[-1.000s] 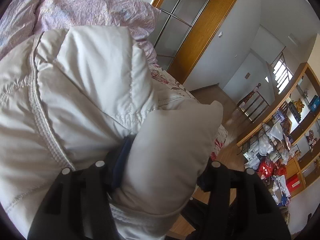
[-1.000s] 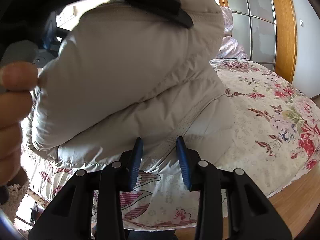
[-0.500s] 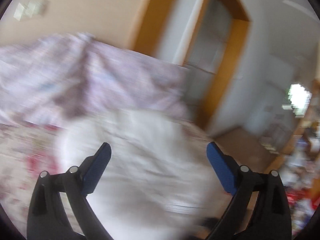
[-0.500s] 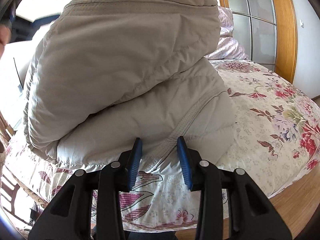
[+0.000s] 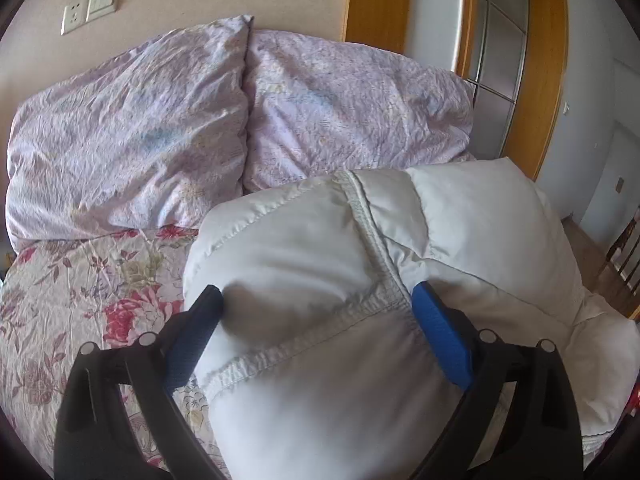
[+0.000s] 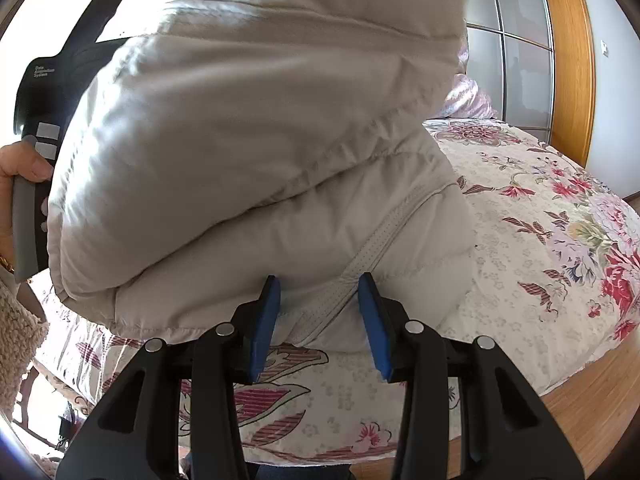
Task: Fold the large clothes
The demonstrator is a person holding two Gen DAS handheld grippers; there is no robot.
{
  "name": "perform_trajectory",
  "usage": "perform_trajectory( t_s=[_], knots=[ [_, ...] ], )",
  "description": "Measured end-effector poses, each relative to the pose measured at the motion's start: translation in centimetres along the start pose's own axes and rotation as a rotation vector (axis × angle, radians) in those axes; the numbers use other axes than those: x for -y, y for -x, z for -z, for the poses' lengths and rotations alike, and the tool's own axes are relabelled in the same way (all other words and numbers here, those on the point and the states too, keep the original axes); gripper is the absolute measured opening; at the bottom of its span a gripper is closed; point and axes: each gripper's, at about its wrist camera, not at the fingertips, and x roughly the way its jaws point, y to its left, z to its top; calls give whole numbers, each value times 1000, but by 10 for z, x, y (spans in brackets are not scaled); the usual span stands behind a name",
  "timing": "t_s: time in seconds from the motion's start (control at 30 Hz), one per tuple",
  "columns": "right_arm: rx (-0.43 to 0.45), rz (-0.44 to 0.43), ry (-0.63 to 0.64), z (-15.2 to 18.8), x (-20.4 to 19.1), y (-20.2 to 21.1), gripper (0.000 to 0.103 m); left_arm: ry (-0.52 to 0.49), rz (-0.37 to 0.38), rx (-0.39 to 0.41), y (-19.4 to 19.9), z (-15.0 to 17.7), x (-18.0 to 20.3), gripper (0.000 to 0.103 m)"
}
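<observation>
A puffy white down jacket (image 5: 400, 264) lies folded in a thick bundle on the flowered bed cover (image 5: 80, 280). My left gripper (image 5: 316, 300) is open wide, its blue-padded fingers (image 5: 440, 332) astride the top fold of the jacket without clamping it. In the right wrist view the jacket (image 6: 248, 152) rises as a tall stack at the bed's edge. My right gripper (image 6: 318, 292) holds the lower layer at a stitched seam, jaws pressed on the fabric. The left gripper's body (image 6: 52, 92) and the hand holding it show at the left.
Two lilac pillows (image 5: 132, 132) lie against the wall at the head of the bed. A wood-framed sliding glass door (image 6: 520, 40) stands to the right. Wooden floor (image 6: 592, 400) lies beyond the bed's edge (image 6: 520, 380).
My left gripper let go of the jacket fold, opened wide, swung round and came down over the top of the bundle. My right gripper has kept its hold.
</observation>
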Motion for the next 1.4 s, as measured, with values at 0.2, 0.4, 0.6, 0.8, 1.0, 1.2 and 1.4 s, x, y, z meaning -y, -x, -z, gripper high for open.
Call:
perform_trajectory(
  t_s=[0.2, 0.4, 0.6, 0.8, 1.0, 1.2, 1.4],
  knots=[
    [12, 3, 7, 3, 0, 1, 43, -105, -43, -6, -8, 8, 31, 95],
    [22, 0, 11, 6, 0, 2, 45, -171, -78, -2, -19, 18, 54, 95],
    [30, 6, 24, 7, -3, 3, 46, -200, -104, -2, -35, 24, 68, 96],
    [4, -18, 34, 4, 1, 15, 46, -247, -155, -10, -49, 28, 80, 97],
    [58, -195, 73, -1, 9, 64, 46, -167, -73, 46, -22, 24, 58, 101],
    [162, -346, 165, -62, -13, 100, 48, -37, -15, 71, 11, 15, 19, 101],
    [80, -291, 72, -151, -27, 53, 49, 74, 24, 33, 18, 10, -12, 101]
  ],
)
